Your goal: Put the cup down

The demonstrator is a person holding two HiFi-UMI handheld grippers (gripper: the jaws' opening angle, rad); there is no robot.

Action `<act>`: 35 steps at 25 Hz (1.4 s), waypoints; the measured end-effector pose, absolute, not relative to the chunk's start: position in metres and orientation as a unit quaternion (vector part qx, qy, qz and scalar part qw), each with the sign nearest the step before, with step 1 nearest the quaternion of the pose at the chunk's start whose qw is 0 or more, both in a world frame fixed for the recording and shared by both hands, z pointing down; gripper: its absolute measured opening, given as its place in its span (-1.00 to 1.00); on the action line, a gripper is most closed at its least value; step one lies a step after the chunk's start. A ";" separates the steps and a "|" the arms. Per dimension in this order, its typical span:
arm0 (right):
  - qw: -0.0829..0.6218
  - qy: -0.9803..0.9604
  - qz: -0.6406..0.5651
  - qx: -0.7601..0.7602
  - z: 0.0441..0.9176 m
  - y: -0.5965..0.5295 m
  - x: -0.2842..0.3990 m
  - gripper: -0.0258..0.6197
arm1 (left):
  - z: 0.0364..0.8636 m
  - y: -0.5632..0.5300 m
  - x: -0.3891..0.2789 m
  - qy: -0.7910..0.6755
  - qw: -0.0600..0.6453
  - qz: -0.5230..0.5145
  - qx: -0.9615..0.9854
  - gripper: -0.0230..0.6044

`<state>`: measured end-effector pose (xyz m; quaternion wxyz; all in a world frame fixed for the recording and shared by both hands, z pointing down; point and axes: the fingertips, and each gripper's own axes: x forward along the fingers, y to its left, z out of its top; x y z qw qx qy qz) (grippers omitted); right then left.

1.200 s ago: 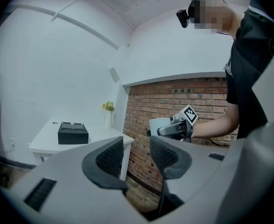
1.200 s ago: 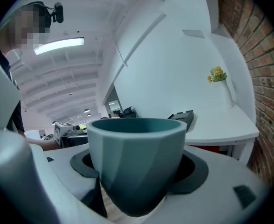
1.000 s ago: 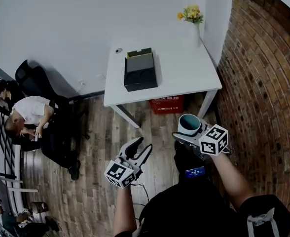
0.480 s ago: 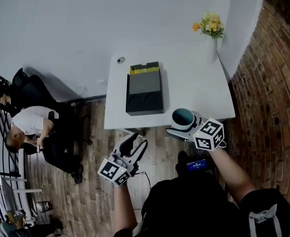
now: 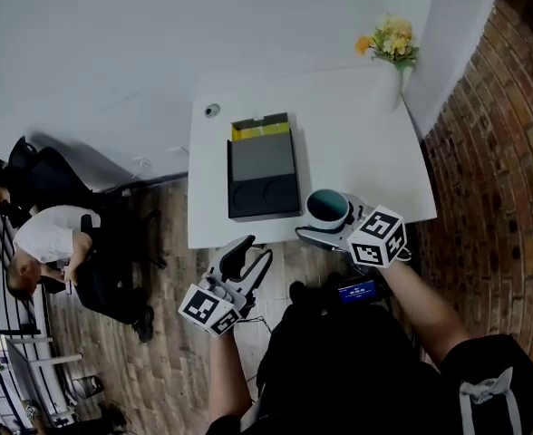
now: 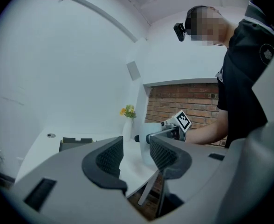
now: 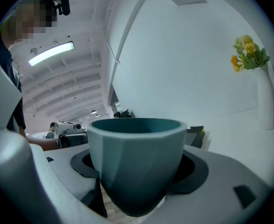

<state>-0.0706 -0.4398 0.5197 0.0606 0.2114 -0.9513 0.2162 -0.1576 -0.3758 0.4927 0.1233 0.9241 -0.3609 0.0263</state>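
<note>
The right gripper (image 5: 332, 226) gripped the teal cup (image 5: 328, 207) upright between its jaws over the near edge of the white table (image 5: 357, 143), seemingly ready to set it down level, while the left gripper (image 5: 246, 259) hung short of the table, jaws apart and empty.

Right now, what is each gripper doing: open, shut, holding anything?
Left gripper: open, nothing between its jaws.
Right gripper: shut on the teal cup.
</note>
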 end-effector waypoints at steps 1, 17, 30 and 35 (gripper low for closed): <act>0.059 -0.951 0.215 0.214 0.517 -0.442 -0.074 0.31 | 0.493 -0.379 -0.159 -0.355 0.124 0.025 0.926 -0.34; 0.031 -0.950 0.210 0.227 0.493 -0.453 -0.102 0.31 | 0.505 -0.405 -0.165 -0.312 0.154 0.001 0.937 -0.34; 0.037 -0.953 0.209 0.218 0.494 -0.461 -0.104 0.31 | 0.503 -0.415 -0.177 -0.333 0.155 -0.008 0.930 -0.34; 0.036 -0.952 0.212 0.217 0.496 -0.464 -0.104 0.31 | 0.502 -0.415 -0.177 -0.333 0.154 -0.004 0.930 -0.34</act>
